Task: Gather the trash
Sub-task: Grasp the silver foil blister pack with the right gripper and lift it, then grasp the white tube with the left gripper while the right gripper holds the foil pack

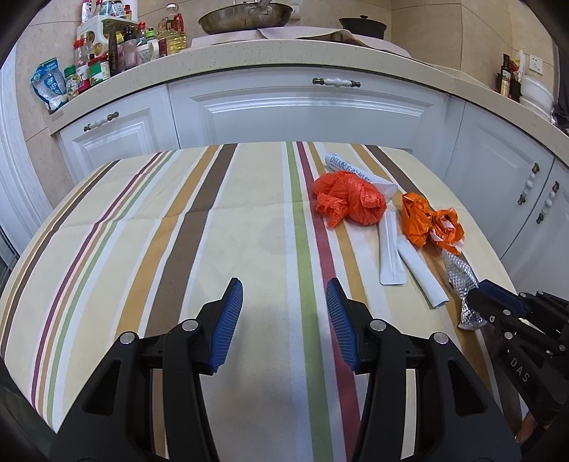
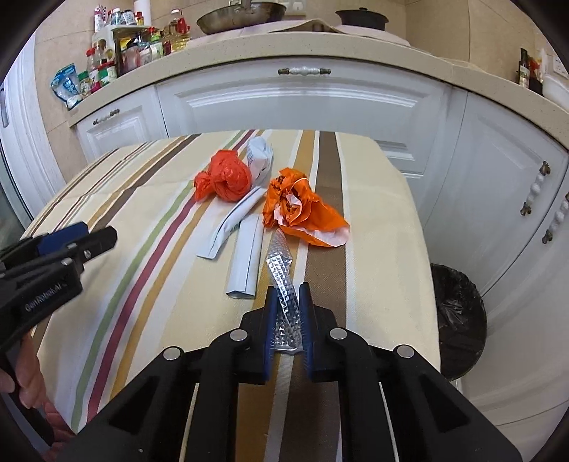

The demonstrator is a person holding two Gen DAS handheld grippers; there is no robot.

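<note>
Right gripper reaches low over the table, pinching the foil wrapper; left gripper hovers level, jaws wide apart and holding nothing.

Upper centre: wide metal frying pan, dark lidded pot.
Upper left: crowded condiment bottles.
Middle: white panelled cabinets.
Lower half: striped cloth-covered table.
</note>
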